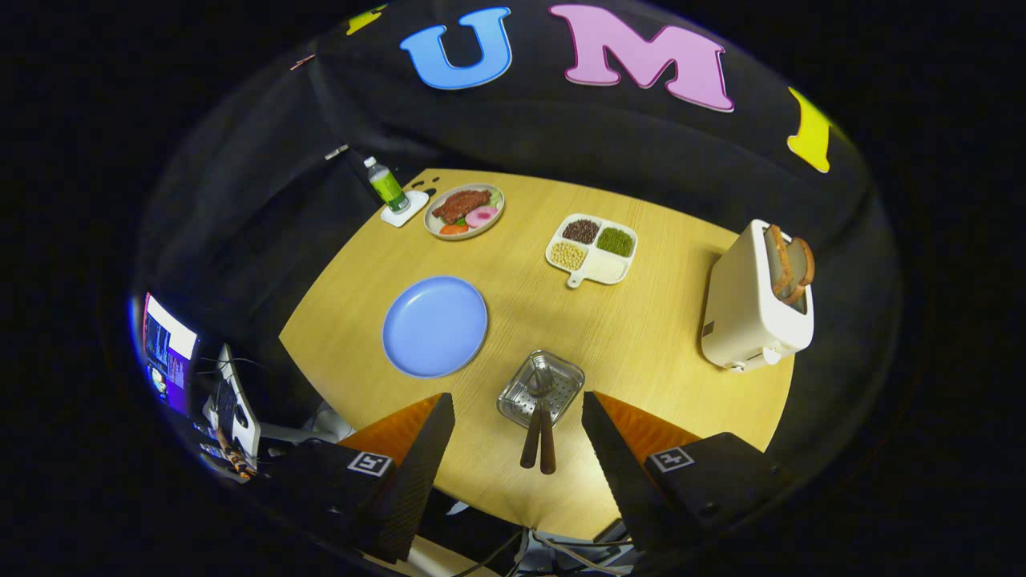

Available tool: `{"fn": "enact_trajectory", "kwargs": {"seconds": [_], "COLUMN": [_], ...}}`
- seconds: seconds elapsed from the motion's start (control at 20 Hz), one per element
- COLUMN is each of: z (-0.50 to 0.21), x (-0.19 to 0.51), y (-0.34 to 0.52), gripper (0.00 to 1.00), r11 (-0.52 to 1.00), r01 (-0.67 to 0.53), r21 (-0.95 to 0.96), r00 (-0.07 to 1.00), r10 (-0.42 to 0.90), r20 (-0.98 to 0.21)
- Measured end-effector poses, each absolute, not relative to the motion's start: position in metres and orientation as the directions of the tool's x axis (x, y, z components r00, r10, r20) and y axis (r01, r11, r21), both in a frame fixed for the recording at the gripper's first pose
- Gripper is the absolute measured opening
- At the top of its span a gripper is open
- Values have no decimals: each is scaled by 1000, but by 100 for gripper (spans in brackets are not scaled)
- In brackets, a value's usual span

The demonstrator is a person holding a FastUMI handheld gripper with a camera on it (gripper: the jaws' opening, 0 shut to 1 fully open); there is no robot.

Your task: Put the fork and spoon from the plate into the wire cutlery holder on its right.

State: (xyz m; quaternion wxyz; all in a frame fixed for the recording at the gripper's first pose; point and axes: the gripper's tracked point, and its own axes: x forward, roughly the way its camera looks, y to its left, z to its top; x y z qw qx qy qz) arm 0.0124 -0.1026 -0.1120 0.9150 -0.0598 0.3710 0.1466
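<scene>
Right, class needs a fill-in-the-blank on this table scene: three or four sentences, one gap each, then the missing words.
1. The blue plate on the wooden table is ____.
2. The fork and spoon stand together in the wire cutlery holder, handles pointing toward the ____.
3. The gripper holds nothing; its jaws are ____.
4. Slices of bread stick out of the white ____.

Missing words: empty; gripper; open; toaster

The gripper [517, 417] is held high, angled downward. Its two fingers [425, 449] are spread wide apart (nothing between the pads, no contact with any object). Each finger body carries a square marker.
</scene>
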Motion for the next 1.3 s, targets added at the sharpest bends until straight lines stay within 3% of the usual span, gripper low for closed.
{"fn": "enact_trajectory", "kwargs": {"seconds": [0.15, 0.35, 0.7, 1.3], "z": [-78, -30, 36, 32], "x": [9, 1, -19, -20], "y": [-101, -121, -130, -119], "gripper": [100, 100, 99, 100], "r11": [961, 986, 998, 998], "r01": [-275, -145, -40, -50], "r21": [-16, -82, -38, -25], "r00": [800, 933, 997, 994], "r10": [220, 108, 37, 48], "r20": [-559, -342, -74, -99]}}
